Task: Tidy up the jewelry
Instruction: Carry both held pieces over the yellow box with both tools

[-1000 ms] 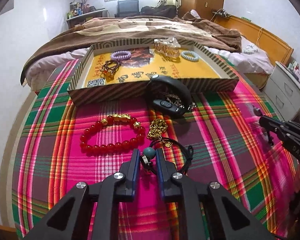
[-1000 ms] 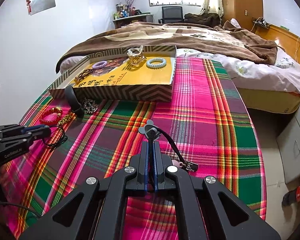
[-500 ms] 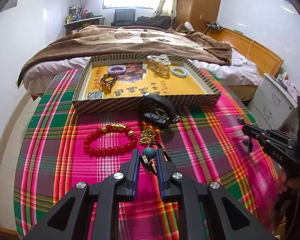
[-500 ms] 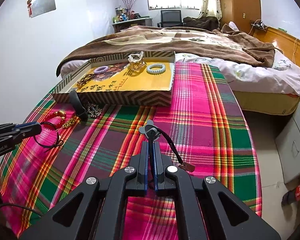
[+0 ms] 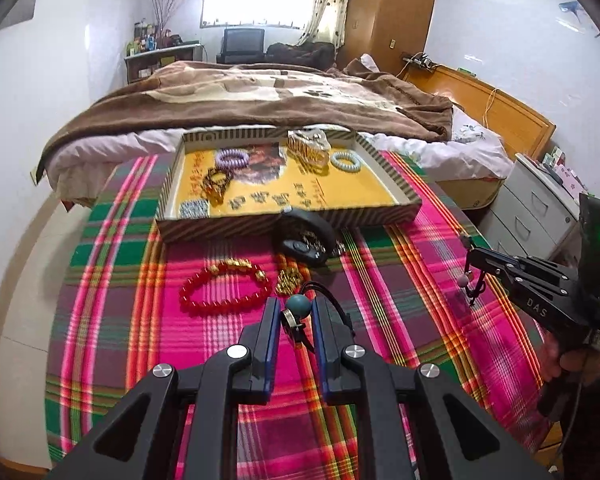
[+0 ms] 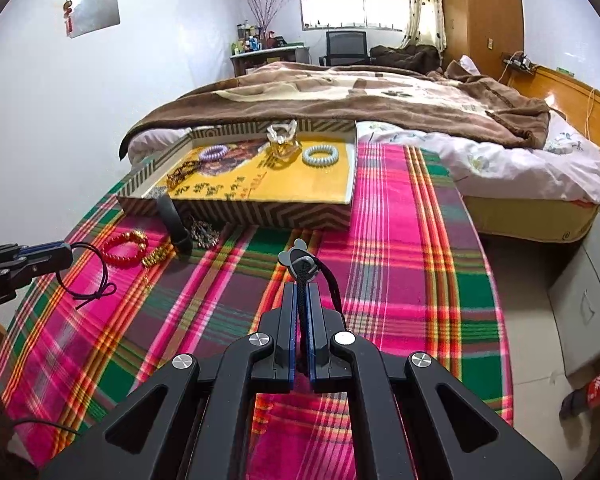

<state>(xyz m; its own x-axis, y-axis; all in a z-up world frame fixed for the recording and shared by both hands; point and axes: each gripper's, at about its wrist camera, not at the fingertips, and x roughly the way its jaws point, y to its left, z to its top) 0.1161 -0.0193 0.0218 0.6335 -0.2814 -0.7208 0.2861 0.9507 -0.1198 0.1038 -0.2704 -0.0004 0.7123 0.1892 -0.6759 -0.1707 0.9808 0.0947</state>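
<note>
My left gripper (image 5: 298,309) is shut on a black cord necklace with a teal bead (image 5: 299,305), and the cord loop hangs free above the plaid cloth. Seen from the right wrist, that gripper (image 6: 69,253) is at the far left with the loop (image 6: 87,276) dangling. My right gripper (image 6: 302,286) is shut on a black cord with a grey charm (image 6: 298,258). A red bead bracelet (image 5: 224,288), a gold chain (image 5: 289,280) and a black band (image 5: 304,236) lie before the striped tray (image 5: 260,226).
The tray holds a purple coil (image 5: 232,158), a blue coil (image 5: 346,161), a clear hair claw (image 5: 308,146) and dark beads (image 5: 216,184). Behind it is a bed with a brown blanket (image 5: 260,96). White drawers (image 5: 540,208) stand to the right and a bottle (image 6: 588,392) lies on the floor.
Both grippers have risen with their cords held. The left one lifted its loop off the cloth, and the jewelry on the cloth looks farther away.
</note>
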